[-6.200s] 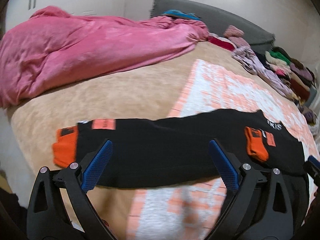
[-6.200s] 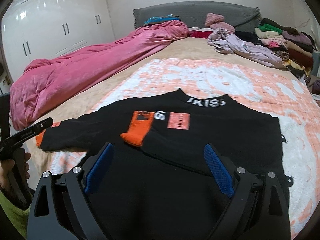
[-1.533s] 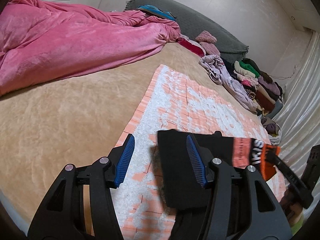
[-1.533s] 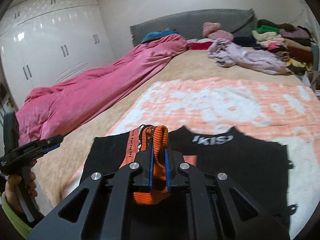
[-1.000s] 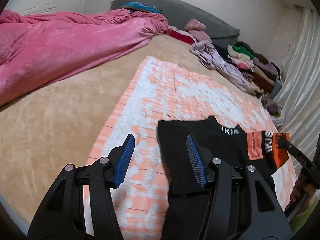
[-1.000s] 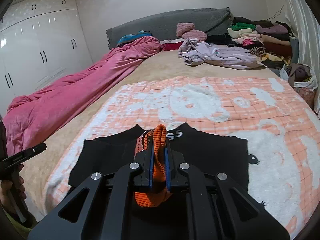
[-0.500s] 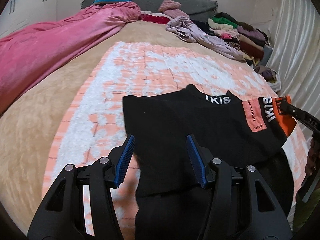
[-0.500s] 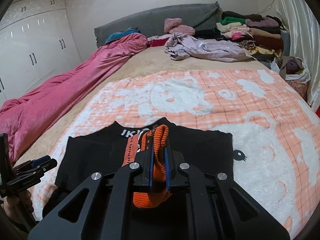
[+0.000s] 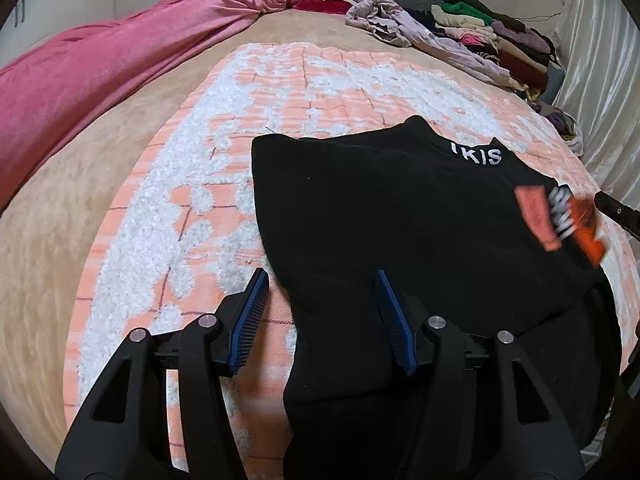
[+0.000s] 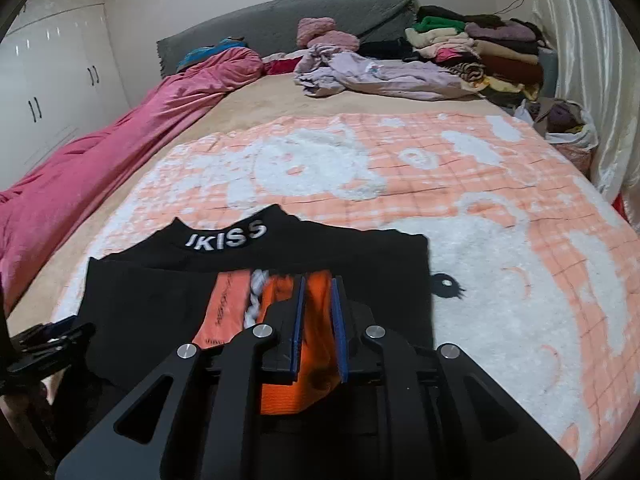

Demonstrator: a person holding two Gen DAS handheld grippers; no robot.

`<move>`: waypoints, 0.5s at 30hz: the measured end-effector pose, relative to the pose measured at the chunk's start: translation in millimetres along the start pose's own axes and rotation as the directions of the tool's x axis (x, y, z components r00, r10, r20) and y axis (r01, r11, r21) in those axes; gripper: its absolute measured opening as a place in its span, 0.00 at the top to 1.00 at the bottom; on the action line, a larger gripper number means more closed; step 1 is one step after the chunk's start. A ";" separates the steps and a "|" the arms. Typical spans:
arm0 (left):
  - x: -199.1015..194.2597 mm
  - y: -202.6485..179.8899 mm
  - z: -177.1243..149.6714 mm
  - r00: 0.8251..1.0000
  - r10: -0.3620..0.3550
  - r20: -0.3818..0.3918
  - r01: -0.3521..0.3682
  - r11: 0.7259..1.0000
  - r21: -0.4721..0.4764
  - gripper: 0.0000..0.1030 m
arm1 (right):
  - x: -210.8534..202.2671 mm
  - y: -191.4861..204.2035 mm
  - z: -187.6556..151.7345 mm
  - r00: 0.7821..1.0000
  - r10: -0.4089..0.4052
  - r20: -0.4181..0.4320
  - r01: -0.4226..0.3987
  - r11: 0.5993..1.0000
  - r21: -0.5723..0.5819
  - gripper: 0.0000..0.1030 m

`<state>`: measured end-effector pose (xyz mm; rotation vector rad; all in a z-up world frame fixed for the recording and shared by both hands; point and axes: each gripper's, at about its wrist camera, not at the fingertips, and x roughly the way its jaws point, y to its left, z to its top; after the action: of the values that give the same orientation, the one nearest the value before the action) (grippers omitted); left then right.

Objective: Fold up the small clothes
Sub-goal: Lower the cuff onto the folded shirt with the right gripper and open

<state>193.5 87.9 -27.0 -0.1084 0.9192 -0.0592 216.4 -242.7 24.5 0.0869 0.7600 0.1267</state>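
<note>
A black sweater (image 9: 400, 208) with white collar lettering lies on the orange-and-white blanket (image 9: 280, 80). Its sleeve is folded across the body. My right gripper (image 10: 316, 280) has that sleeve's orange cuff (image 10: 316, 320) between its blue pads. Its jaws are opening, and the cuff still fills the gap. In the left wrist view the cuff (image 9: 584, 228) is blurred at the far right, next to the right gripper's tip (image 9: 616, 212). My left gripper (image 9: 320, 276) stands open just above the sweater's left edge and holds nothing. It shows low on the left as the left gripper (image 10: 52, 340).
A pink duvet (image 9: 120, 52) runs along the bed's left side. A lilac garment (image 10: 372, 76) and a stack of folded clothes (image 10: 480, 52) lie by the grey headboard (image 10: 280, 20). A bag (image 10: 568, 120) and a curtain (image 10: 592, 60) are on the right.
My right gripper has sunk with the cuff toward the sweater's body, and its pads stand slightly wider apart. My left gripper has dropped closer over the sweater's left edge.
</note>
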 end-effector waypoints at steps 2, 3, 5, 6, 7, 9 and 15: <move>-0.9 -0.9 -0.2 1.000 0.003 0.002 -0.003 1.000 0.002 0.53 | -3.3 -6.1 -1.1 1.000 -0.004 0.006 0.004 1.000 0.017 0.87; -1.0 -1.0 -0.5 1.000 0.004 0.004 -0.004 1.000 0.002 0.53 | -5.3 -9.4 -1.6 1.000 -0.006 0.010 0.006 1.000 0.027 0.86; -1.3 -0.9 -0.3 1.000 0.003 0.004 -0.003 1.000 0.001 0.54 | -9.5 -13.5 -3.5 1.000 -0.009 0.014 0.008 0.999 0.034 0.85; -4.1 -0.9 -0.3 1.000 0.003 0.013 -0.003 1.000 0.000 0.54 | -10.7 -13.6 -4.6 1.000 -0.005 0.014 0.004 0.999 0.032 0.85; -7.4 -1.7 0.1 1.000 0.002 0.023 -0.002 1.000 0.001 0.54 | -12.3 -12.9 -6.6 1.000 0.003 0.011 -0.003 1.000 0.023 0.85; -14.9 -6.0 2.8 0.999 -0.009 0.051 0.008 1.000 0.009 0.54 | -14.7 -8.1 -10.6 1.000 0.024 0.007 -0.024 1.000 -0.005 0.84; -25.5 -33.1 1.9 0.997 -0.030 0.075 0.022 0.995 0.096 0.54 | -9.2 18.5 -26.2 0.996 0.082 -0.040 -0.086 0.991 -0.099 0.84</move>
<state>179.5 57.6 -1.8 -0.0339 0.8370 -0.1222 190.1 -224.8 14.1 0.0204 0.7843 0.2471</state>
